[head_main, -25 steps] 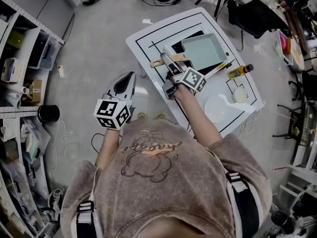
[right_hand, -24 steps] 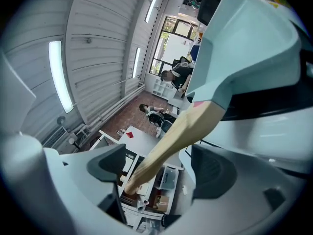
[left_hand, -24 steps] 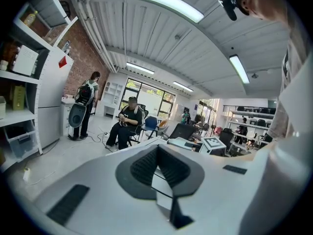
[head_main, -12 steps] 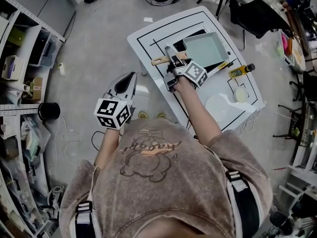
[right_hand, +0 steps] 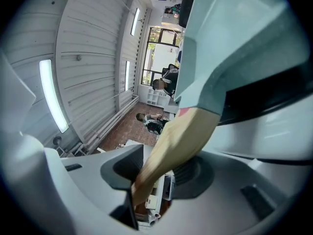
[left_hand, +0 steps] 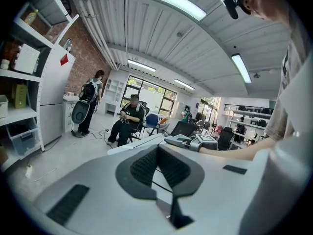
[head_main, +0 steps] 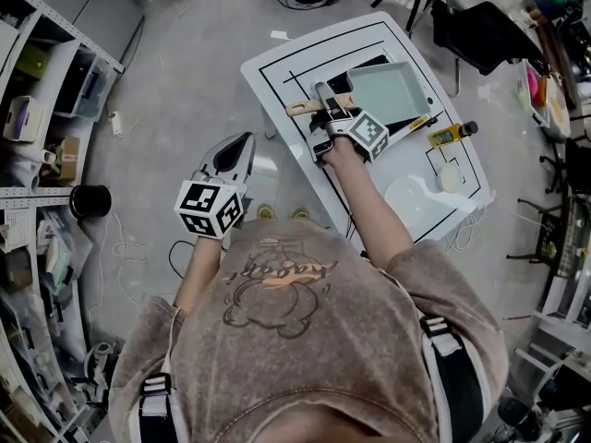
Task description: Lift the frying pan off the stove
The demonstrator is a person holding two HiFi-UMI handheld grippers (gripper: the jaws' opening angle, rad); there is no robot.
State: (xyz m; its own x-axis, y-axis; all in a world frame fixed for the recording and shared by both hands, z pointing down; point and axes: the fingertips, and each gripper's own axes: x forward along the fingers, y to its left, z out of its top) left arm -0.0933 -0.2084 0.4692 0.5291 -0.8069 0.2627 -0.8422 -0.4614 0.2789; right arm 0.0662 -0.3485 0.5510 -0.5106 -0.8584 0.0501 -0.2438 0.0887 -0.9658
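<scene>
A light teal square frying pan sits on a black stove on the white table. Its wooden handle points left. My right gripper reaches across that handle. In the right gripper view the handle runs between both pads, and the pan fills the upper right above the stove. The jaws of the right gripper have just been closing and now press on the handle. My left gripper hangs left of the table over the floor. That left gripper is shut and empty.
On the table's near right lie a white plate, a small bowl and a yellow bottle. Shelves line the left side, with a black can on the floor. A dark chair stands behind the table.
My right gripper has shifted slightly along the wooden handle and its jaws have closed around it. The pan still rests on the stove. The left gripper has stayed put.
</scene>
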